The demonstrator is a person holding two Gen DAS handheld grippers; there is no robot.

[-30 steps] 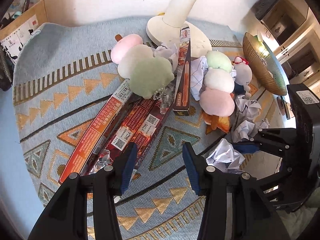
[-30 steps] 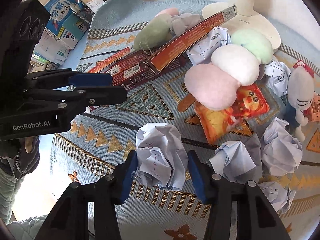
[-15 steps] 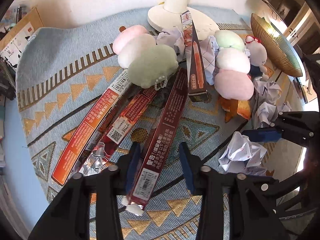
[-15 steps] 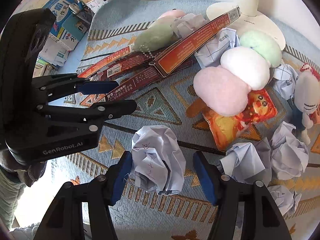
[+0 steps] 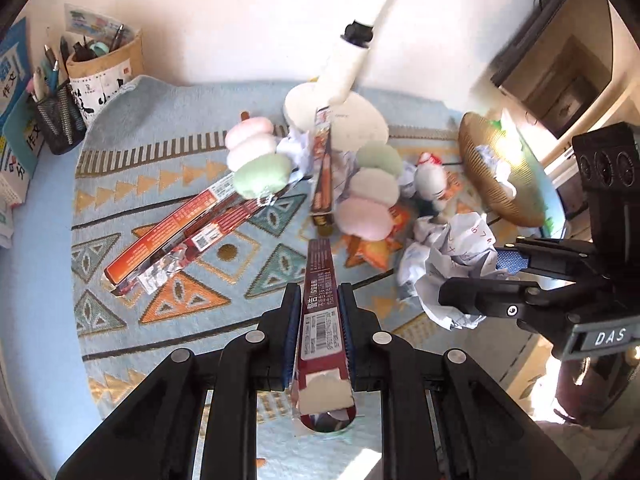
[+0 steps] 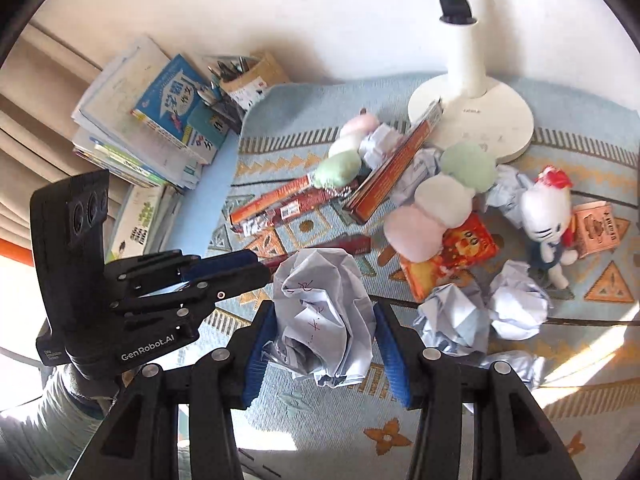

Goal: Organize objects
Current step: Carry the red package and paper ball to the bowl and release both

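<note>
Right now both claws are loaded. The left claw (image 5: 319, 322) is clamped on one end of a long dark-red box (image 5: 320, 300), which sticks out forward over the patterned mat (image 5: 132, 148), and its open near end juts back between the jaws. The right claw (image 6: 325, 344) squeezes a crumpled paper ball (image 6: 322, 312), lifted just above the mat and close beside the left claw.

The main risk, as I judge it, is the box: held at one end only, its long free length can swing or pivot in the jaws and sweep into the dango plush (image 5: 366, 204) or the other long boxes (image 5: 192, 232) lying near it. Anything loose inside could also slide out of the open end if the box tips back.

The paper ball is soft, so it may spring or slip from the pads under a quick move. The golden basket (image 5: 498, 176), which already holds some paper, looks the likely destination; it sits tilted at the mat's edge, so a careless drop could miss it. The two claws are close enough to knock each other.
</note>
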